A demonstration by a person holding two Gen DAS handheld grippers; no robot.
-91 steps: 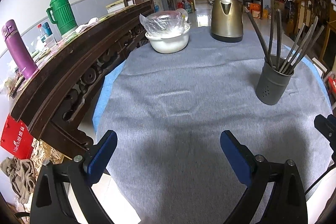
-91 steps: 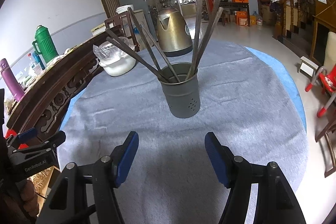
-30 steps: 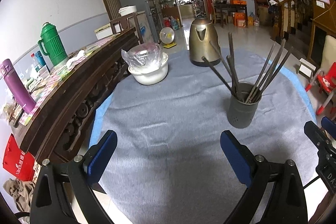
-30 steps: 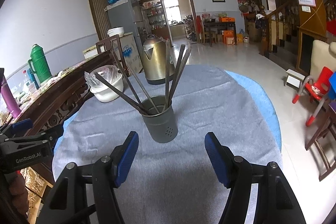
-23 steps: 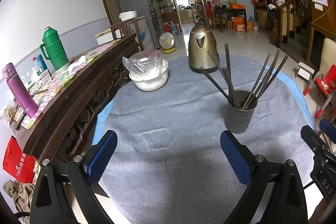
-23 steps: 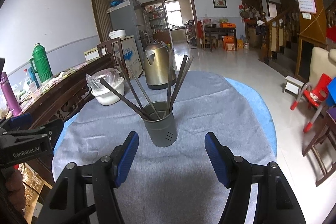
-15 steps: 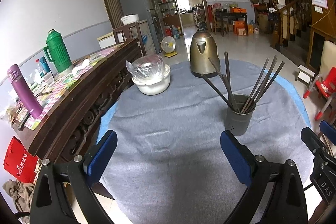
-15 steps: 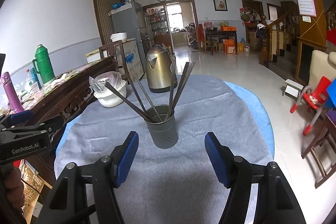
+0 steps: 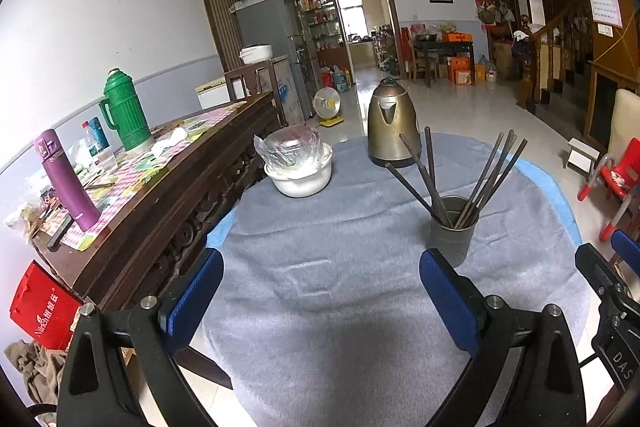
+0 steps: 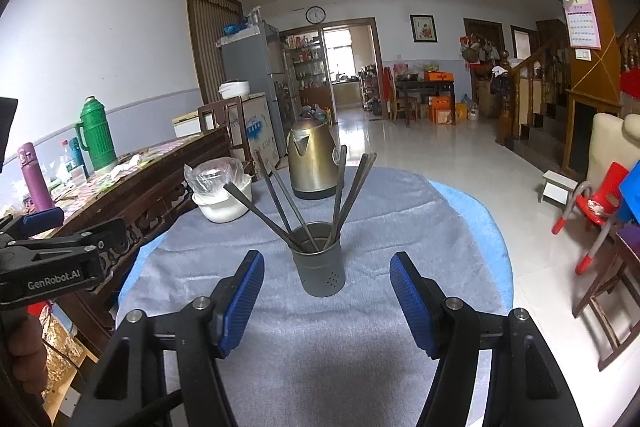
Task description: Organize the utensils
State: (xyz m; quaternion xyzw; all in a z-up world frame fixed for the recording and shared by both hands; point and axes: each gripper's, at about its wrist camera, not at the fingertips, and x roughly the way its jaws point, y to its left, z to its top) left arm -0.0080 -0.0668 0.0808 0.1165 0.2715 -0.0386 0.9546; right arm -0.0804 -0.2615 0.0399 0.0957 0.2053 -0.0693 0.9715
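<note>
The dark grey perforated metal holder [image 10: 319, 269] stood upright on the round worktop [image 10: 360, 367] under its grey cloth, and every place here is given from it. Out of its mouth fanned the long dark metal utensils [image 10: 280, 205], handles up and leaning against the rim. They looked stiff, light and smooth (likely slippery between flat pads), so a grip partway up a single shaft, clear of its neighbours, seemed the safest; the holder itself appeared light enough to tip if a shaft were dragged sideways.

The right claw [image 10: 326, 293] hung short of the holder and apart from it, blue pads spread wide with nothing between them, the holder centred ahead of the gap. The left claw [image 9: 320, 301] was likewise spread and empty, with the holder beyond its right pad. Past the holder sat a brass-coloured electric kettle [image 10: 312, 159]; to its left, a white bowl covered in clear plastic [image 10: 222, 193].
</note>
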